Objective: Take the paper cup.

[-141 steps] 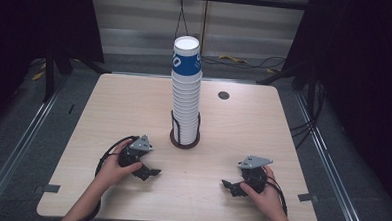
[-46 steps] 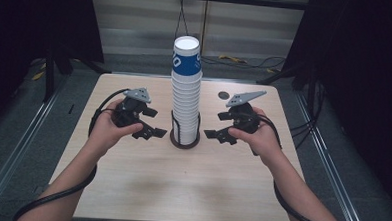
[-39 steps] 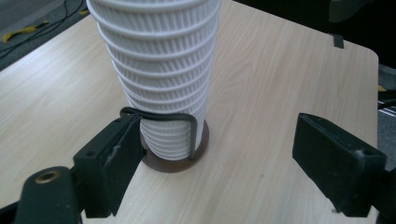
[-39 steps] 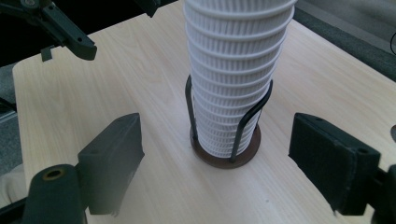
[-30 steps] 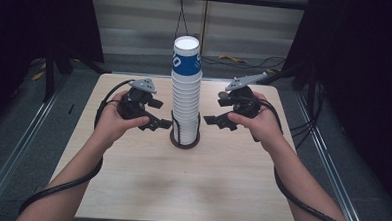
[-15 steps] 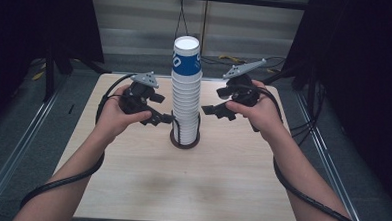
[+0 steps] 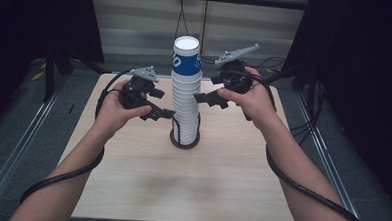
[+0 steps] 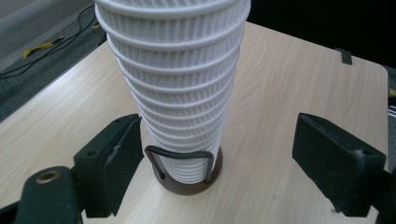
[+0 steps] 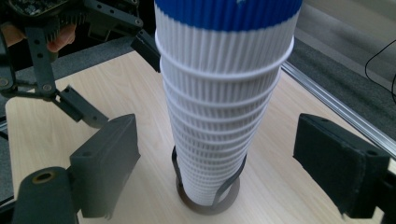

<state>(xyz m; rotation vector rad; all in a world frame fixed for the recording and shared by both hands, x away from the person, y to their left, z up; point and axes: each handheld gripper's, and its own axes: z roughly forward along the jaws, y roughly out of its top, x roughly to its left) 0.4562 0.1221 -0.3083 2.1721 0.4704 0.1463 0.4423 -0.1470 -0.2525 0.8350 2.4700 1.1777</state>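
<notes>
Pale wooden table (image 7: 145, 188) under cup stack (image 7: 186, 90), dark surroundings

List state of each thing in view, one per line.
cup stack: upright, nested, seated in its holder, top cup blue-banded.
holder: flat on table, wire loop around the lowest cups.
left tongs: open, jaws either side of lower stack, not pressing.
right tongs: open, level with upper stack, not gripping.
table: bears the holder.
</notes>
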